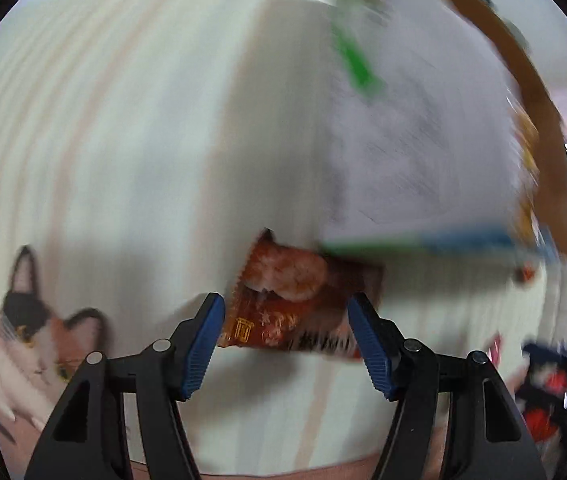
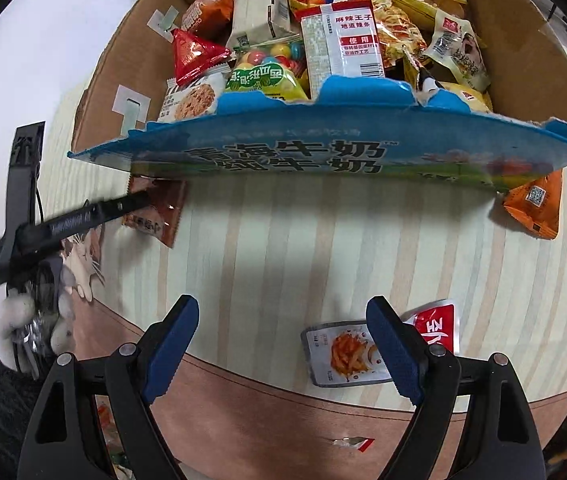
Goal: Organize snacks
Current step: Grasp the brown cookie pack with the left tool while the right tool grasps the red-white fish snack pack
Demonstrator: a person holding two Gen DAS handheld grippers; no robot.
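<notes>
A red-brown snack packet (image 1: 283, 296) lies on the striped tablecloth, its far end tucked under the box's blue flap (image 1: 443, 240). My left gripper (image 1: 286, 300) points down at it, open, with a blue pad at each side of the packet; the blurred view shows no squeeze. The right wrist view shows the same packet (image 2: 163, 212) at the box's near left corner, under one left finger (image 2: 95, 214). My right gripper (image 2: 283, 308) is open and holds nothing above the cloth. A white fries packet (image 2: 335, 356) and a red packet (image 2: 439, 324) lie by its right finger.
The cardboard box (image 2: 531, 52) with a blue printed flap (image 2: 283, 152) is heaped with several snack packs. An orange packet (image 2: 535, 208) lies outside its right corner. A gloved hand (image 2: 19, 320) holds the left gripper. More packets (image 1: 543, 392) lie at the far right.
</notes>
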